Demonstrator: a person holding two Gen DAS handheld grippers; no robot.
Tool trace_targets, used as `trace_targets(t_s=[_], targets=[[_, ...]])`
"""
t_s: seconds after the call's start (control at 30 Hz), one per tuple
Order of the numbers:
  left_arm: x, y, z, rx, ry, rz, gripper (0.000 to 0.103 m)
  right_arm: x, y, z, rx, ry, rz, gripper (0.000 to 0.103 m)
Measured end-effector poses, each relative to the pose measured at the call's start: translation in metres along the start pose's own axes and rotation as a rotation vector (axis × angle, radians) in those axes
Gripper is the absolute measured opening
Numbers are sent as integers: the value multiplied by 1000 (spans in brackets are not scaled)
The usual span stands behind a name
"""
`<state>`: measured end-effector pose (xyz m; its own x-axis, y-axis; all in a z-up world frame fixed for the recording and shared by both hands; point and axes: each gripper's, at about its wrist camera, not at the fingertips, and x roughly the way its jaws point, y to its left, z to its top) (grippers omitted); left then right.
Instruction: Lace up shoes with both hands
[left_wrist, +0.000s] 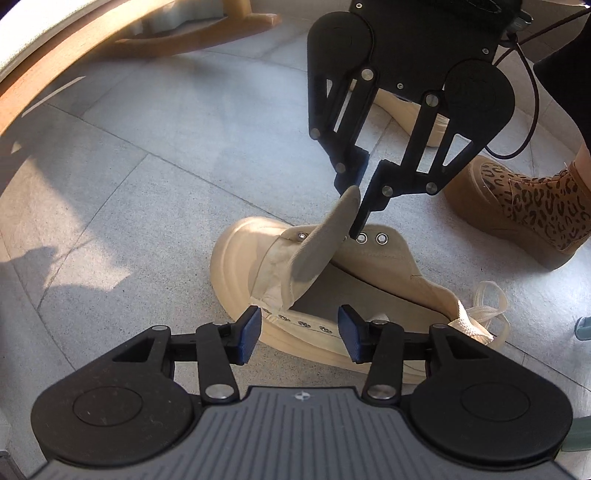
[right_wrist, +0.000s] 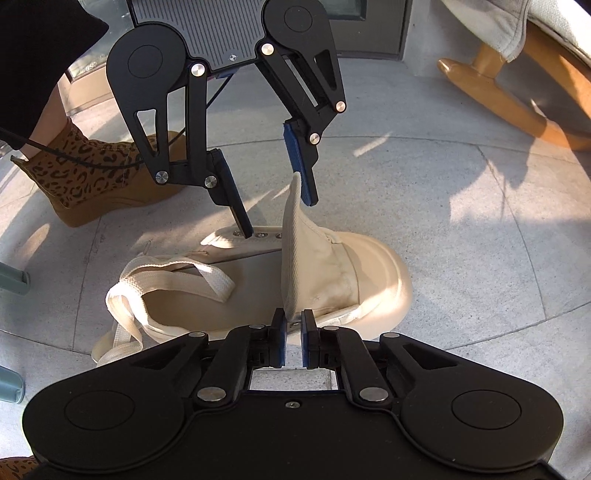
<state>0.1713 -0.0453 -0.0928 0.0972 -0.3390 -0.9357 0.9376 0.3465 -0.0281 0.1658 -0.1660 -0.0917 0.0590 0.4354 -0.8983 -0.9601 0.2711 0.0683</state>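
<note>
My left gripper (left_wrist: 301, 332) sits nearest in the left wrist view, its blue pads (left_wrist: 251, 332) standing apart with nothing pressed between them. They straddle the near eyelet row (left_wrist: 303, 324) of the cream high-top shoe (left_wrist: 388, 266), which lies on its side on the grey tiled floor (left_wrist: 147, 184), toe cap to the left of that view. The shoe's tongue (left_wrist: 317, 247) is lifted out of the opening. My right gripper (left_wrist: 351, 206) comes down from above and is clamped on the tongue's free end. In the right wrist view, the right gripper (right_wrist: 293, 343) shows its pads nearly together on the thin tongue (right_wrist: 295, 258) edge. Beyond it, my left gripper (right_wrist: 277, 215) hangs open: one fingertip rests at the far eyelet row (right_wrist: 262, 235), the other just beside the raised tongue. The flat cream lace (right_wrist: 166, 273) lies loose over the heel collar, threaded through no visible eyelet. Farther out stand a leopard-print boot (left_wrist: 535, 206), a second cream shoe (left_wrist: 406, 110) and a wooden rocker (left_wrist: 207, 33).
</note>
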Motion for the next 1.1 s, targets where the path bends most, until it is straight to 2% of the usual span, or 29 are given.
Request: trace_targets(t_s=[0.1, 0.33, 0.6, 0.73, 1.0, 1.1], targets=[[1, 0, 3, -73, 20, 5, 45, 1, 3, 1, -18, 7, -12, 7], [3, -9, 5, -46, 54, 14, 45, -2, 5, 11, -15, -3, -16, 7], [9, -9, -6, -98, 73, -3, 44, 7, 14, 17, -61, 18, -25, 7], [9, -6, -9, -125, 72, -30, 34, 7, 19, 21, -86, 25, -48, 8], [6, -11, -10, -119, 74, -43, 27, -1, 28, 37, -111, -24, -50, 11], [6, -10, -11, -124, 81, -54, 19, 3, 35, 35, -156, -24, -63, 4]])
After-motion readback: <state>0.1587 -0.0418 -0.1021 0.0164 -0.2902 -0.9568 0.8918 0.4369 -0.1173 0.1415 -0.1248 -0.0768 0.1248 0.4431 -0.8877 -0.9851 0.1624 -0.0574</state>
